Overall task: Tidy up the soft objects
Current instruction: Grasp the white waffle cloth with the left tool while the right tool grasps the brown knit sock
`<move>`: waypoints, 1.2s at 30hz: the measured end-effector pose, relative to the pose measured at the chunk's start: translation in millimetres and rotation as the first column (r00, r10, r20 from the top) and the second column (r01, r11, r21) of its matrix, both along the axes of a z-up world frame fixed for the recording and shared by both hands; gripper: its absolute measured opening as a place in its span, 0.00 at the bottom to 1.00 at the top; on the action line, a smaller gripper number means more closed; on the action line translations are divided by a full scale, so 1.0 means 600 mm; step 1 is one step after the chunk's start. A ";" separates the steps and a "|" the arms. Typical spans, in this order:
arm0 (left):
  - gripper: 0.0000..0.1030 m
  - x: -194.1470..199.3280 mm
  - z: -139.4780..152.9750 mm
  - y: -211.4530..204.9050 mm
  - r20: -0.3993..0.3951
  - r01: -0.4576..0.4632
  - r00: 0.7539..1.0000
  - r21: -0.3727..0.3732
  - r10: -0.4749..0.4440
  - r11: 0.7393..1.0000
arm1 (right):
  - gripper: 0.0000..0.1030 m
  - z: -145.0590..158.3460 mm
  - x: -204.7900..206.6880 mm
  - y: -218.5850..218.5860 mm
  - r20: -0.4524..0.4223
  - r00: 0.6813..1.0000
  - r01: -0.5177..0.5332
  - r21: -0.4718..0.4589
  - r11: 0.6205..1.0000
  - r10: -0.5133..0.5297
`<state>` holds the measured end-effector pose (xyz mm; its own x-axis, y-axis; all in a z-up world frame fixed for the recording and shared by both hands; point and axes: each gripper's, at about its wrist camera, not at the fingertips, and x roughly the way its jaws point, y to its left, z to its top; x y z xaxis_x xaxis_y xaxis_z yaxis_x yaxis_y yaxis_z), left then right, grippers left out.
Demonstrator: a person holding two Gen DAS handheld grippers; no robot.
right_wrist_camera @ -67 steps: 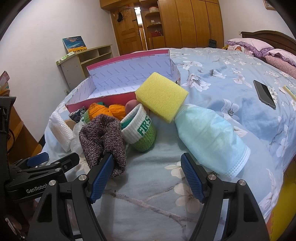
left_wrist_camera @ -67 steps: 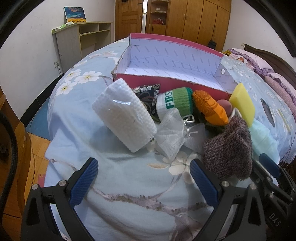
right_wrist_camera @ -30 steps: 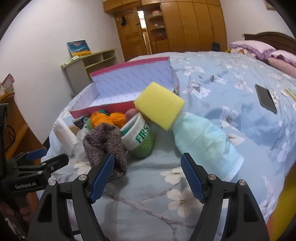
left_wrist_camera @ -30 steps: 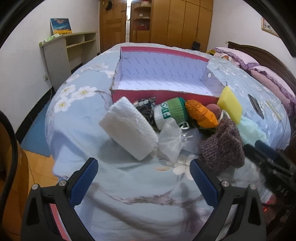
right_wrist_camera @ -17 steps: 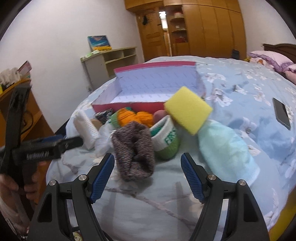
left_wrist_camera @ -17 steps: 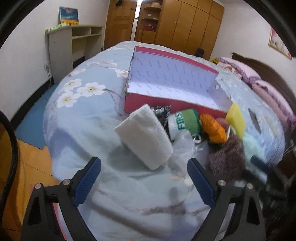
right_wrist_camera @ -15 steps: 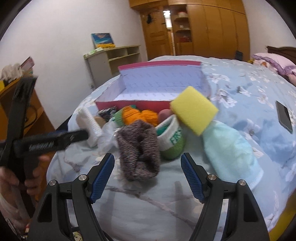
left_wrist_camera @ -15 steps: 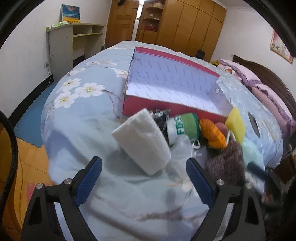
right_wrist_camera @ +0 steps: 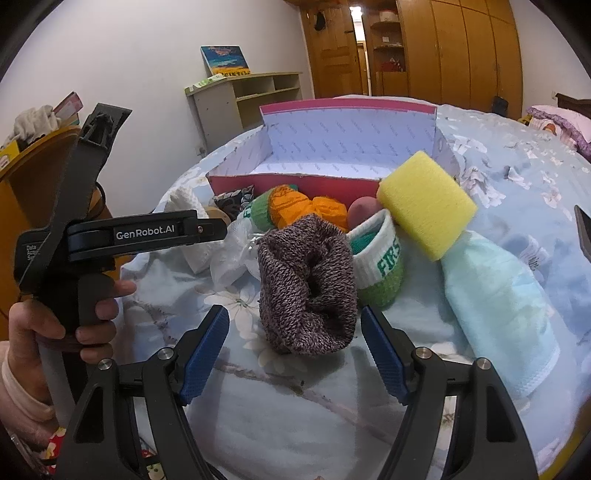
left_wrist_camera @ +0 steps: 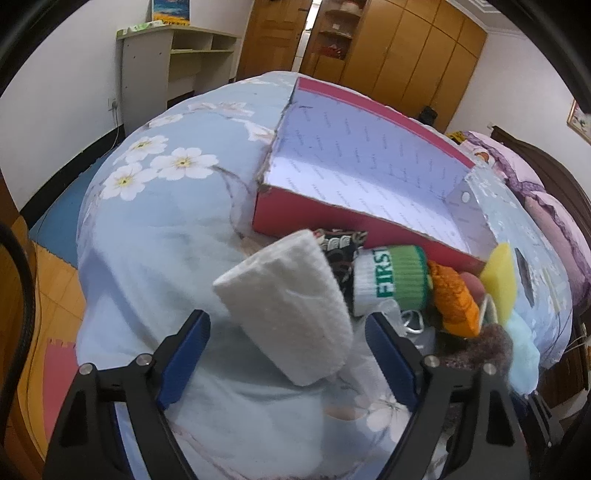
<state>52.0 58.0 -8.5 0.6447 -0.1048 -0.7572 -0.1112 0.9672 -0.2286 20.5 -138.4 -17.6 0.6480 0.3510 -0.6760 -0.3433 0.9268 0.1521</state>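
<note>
**A bedroom in a home**

We are in a lived-in bedroom. A bed (left_wrist_camera: 155,236) under a pale blue flowered cover fills the view, with purple frilled pillows (left_wrist_camera: 546,206) against a dark wooden headboard (left_wrist_camera: 554,173). Wooden wardrobes (right_wrist_camera: 461,48) and a door (left_wrist_camera: 273,33) line the far wall, beside a pale shelf unit (right_wrist_camera: 243,99).

The white cloth (left_wrist_camera: 288,310) is fuzzy with blur in the left view, and its near end hides part of the bed (left_wrist_camera: 155,236) behind it. In the right view the brown sock (right_wrist_camera: 306,284) hides part of the green cuff (right_wrist_camera: 380,269), and only a bit of the pink ball (right_wrist_camera: 362,210) peeks out behind it. The phone (right_wrist_camera: 583,229) is cut off by the right edge, and the person's hand (right_wrist_camera: 48,325) is cut off at the left edge.
</note>
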 end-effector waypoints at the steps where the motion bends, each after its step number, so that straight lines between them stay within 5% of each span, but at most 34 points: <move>1: 0.84 0.001 -0.001 0.001 -0.002 0.002 1.000 -0.005 -0.002 1.000 | 0.73 -0.001 0.002 0.000 -0.004 1.000 -0.001 0.001 1.000 0.001; 11: 0.47 0.000 -0.011 -0.001 -0.012 0.054 0.998 -0.040 -0.055 0.998 | 0.41 -0.009 0.012 -0.009 -0.041 0.999 0.012 0.034 0.999 -0.011; 16: 0.39 -0.014 -0.003 0.002 0.018 0.067 0.998 -0.027 -0.067 0.997 | 0.27 0.000 0.005 -0.012 -0.010 1.000 0.000 0.047 0.999 0.000; 36: 0.35 -0.059 0.038 0.000 0.107 0.126 0.986 0.027 -0.128 0.992 | 0.23 0.051 -0.038 -0.010 0.149 0.987 -0.061 0.035 0.998 0.055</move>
<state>16.6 57.9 14.4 0.7057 -0.1767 -0.6861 0.0375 0.9764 -0.2128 -2.3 -144.3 13.1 0.7175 0.4153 -0.5592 -0.4174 0.8991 0.1322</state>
